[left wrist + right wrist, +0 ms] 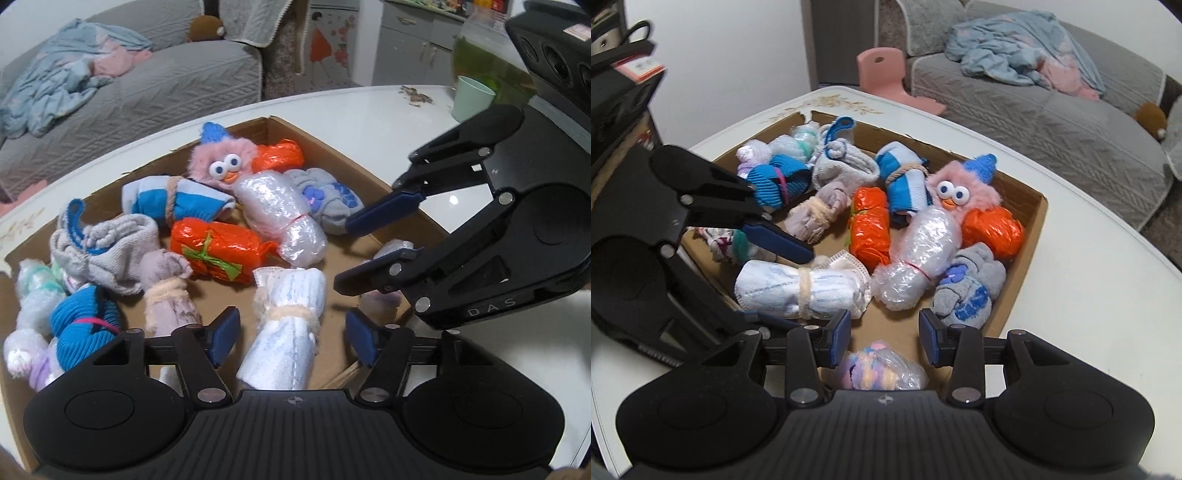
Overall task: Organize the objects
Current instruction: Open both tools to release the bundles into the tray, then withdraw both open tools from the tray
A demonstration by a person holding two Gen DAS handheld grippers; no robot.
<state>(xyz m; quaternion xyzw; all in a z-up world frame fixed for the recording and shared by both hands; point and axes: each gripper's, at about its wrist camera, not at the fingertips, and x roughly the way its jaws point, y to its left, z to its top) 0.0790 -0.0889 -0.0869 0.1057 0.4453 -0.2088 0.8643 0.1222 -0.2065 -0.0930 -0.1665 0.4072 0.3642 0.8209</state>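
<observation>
A shallow cardboard box on the white table holds several tied bundles and a pink furry toy. My left gripper is open, its fingers either side of a white cloth roll at the box's near edge, not touching it. My right gripper is open above a pastel bundle in clear plastic. It shows in the left wrist view, open, over the box's right side near a grey-blue sock bundle.
In the box lie two orange wrapped bundles, a clear plastic roll, a blue-white sock roll and grey, lilac and blue bundles. A green cup and a black speaker stand at the table's far right. A grey sofa lies beyond.
</observation>
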